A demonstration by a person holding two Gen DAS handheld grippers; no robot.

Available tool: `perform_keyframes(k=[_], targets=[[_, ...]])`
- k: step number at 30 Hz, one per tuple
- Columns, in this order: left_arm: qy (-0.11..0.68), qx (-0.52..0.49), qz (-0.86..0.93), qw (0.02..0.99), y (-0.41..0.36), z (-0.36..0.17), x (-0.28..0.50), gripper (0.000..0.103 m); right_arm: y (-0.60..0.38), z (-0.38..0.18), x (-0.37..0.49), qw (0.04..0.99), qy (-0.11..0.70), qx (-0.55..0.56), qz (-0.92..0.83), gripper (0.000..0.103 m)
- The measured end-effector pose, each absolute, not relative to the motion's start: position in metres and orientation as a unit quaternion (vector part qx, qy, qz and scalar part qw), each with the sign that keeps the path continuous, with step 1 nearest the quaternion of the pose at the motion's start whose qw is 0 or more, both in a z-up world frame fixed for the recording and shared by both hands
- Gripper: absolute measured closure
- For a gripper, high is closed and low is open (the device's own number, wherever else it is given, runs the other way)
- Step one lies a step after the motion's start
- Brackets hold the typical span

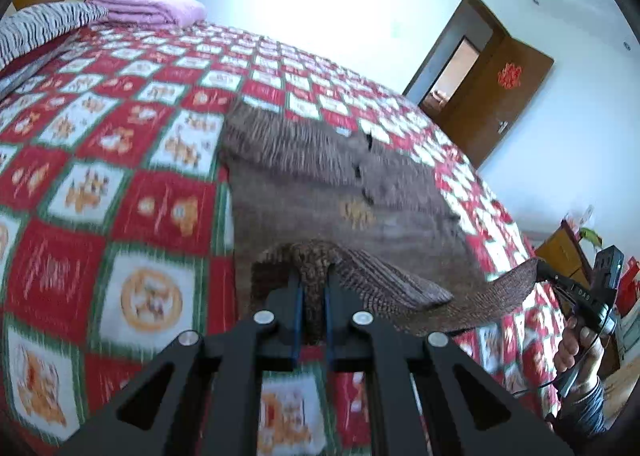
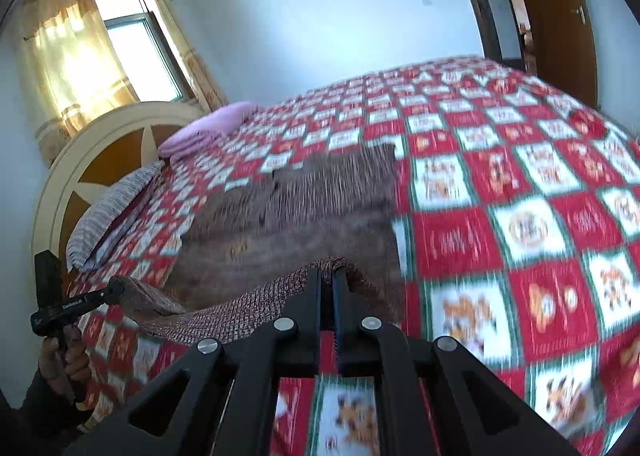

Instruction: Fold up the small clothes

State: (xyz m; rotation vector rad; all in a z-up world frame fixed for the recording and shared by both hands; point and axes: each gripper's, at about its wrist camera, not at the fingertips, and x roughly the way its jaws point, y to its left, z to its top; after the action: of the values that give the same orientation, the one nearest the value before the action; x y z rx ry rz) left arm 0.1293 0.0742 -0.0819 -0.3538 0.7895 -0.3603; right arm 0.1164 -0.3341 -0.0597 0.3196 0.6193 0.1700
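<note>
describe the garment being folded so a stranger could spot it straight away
Start at the big bed with the red-and-white checked bedspread. In its middle lies a brown knitted sweater, its near hem pinched up by both grippers. It is the only brown, ribbed thing there, unlike the folded lilac blanket.

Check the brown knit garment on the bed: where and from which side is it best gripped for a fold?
Best at the two corners of the near ribbed edge of the brown knit garment, from the near side of the bed. That edge is thin and liftable while the rest lies flat. The left tool and right tool are already shut on it there.
</note>
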Motion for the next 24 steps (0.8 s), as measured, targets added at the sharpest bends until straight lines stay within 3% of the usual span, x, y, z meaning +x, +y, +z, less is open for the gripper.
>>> perform_keyframes(k=[24], targets=[[0.312, -0.169, -0.144, 0.924, 0.077, -0.025, 0.279, 0.094, -0.326, 0.011, 0.282, 0.957, 0.263, 0.102, 0.064, 0.099]])
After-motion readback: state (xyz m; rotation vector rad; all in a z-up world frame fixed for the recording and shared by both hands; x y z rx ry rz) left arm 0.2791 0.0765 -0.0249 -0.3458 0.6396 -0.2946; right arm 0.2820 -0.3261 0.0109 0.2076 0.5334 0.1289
